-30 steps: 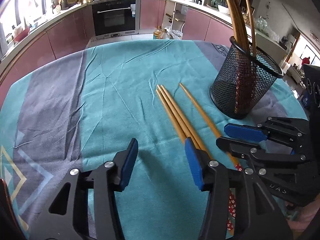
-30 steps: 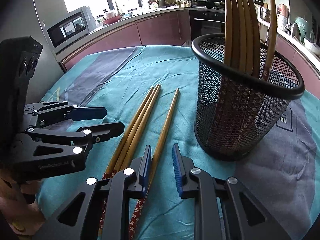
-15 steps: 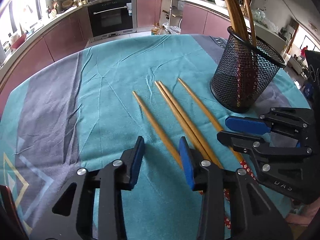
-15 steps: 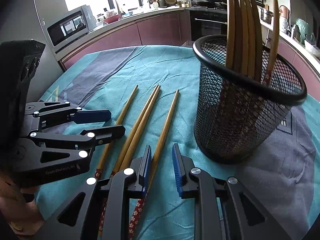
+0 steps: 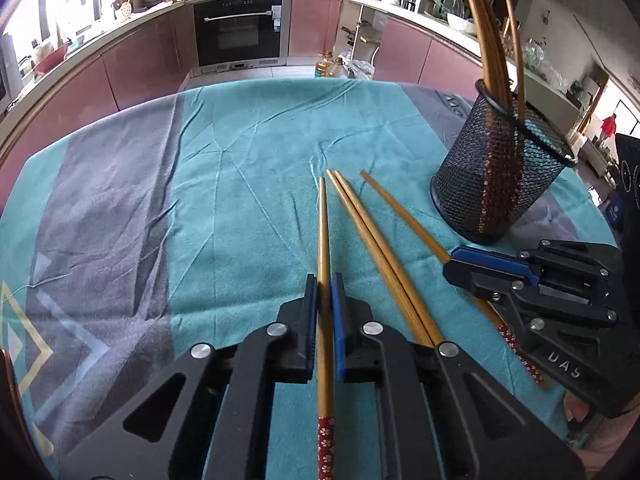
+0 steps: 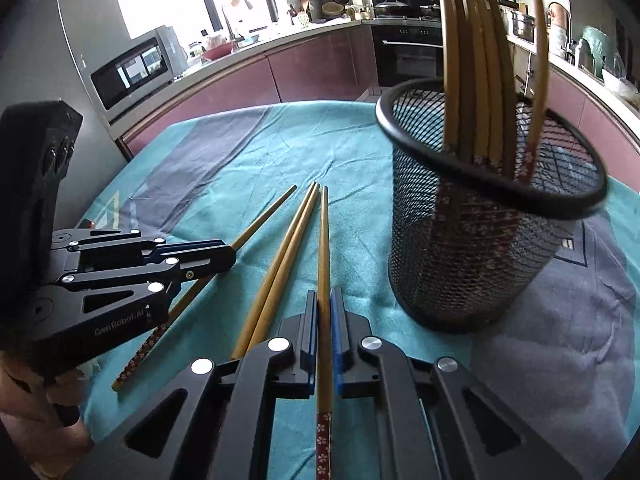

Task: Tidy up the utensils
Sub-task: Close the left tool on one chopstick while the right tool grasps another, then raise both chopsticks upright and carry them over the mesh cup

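Observation:
My left gripper [image 5: 324, 280] has its jaws closing tight on a bamboo chopstick [image 5: 323, 232], blue pads pressing the shaft, its red patterned end trailing back between the arms. My right gripper [image 6: 324, 296] grips another chopstick [image 6: 323, 240] the same way, jaws closing on it. Between the two held sticks a pair of chopsticks [image 5: 372, 244] [image 6: 286, 248] lies side by side on the cloth. The black mesh cup [image 5: 496, 184] [image 6: 460, 264] stands upright to the right with several chopsticks in it. Each view also shows the other gripper: the right one [image 5: 452, 261], the left one [image 6: 230, 254].
A teal and grey tablecloth [image 5: 200, 200] covers the round table. Kitchen cabinets, an oven [image 5: 240, 36] and a microwave [image 6: 132, 72] lie beyond the far edge. A hand [image 6: 24, 400] holds the left gripper's handle near the front edge.
Both grippers have closed: the left one on the leftmost chopstick, which now lies straight between its pads, the right one on the rightmost chopstick. The hands have hardly moved.

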A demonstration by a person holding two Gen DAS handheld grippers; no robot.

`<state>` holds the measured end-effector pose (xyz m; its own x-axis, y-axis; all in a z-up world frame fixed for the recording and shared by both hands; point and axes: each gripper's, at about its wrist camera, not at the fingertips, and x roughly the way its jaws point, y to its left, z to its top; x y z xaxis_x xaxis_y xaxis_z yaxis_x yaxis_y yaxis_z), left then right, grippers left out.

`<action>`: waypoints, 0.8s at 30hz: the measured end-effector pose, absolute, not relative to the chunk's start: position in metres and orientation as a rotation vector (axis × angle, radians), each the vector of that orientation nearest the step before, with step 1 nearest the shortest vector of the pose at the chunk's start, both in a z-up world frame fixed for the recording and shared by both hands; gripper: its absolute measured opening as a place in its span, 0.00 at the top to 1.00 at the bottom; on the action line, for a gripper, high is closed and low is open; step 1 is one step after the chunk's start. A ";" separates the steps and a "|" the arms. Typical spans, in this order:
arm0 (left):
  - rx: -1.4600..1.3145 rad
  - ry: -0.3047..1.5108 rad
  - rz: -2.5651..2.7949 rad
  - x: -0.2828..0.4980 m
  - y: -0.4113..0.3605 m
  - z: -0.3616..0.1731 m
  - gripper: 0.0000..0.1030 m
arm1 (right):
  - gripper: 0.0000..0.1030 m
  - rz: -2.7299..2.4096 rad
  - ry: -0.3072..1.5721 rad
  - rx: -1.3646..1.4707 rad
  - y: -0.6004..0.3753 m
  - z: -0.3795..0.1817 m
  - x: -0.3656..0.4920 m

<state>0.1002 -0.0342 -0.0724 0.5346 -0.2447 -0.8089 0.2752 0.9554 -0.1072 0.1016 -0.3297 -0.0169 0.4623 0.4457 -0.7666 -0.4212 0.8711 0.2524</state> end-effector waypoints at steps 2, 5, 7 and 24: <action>0.028 0.949 -0.316 0.097 -0.031 -0.068 0.93 | 0.95 0.542 0.937 0.036 -0.332 -0.011 0.099; 0.009 0.928 -0.350 0.090 -0.026 -0.056 0.93 | 0.95 0.561 0.905 0.050 -0.338 0.001 0.093; -0.008 0.915 -0.375 0.086 -0.023 -0.047 0.93 | 0.95 0.574 0.882 0.065 -0.343 0.010 0.089; -0.109 0.702 -0.591 0.048 -0.017 0.056 0.93 | 0.95 0.592 0.658 0.203 -0.401 0.087 0.069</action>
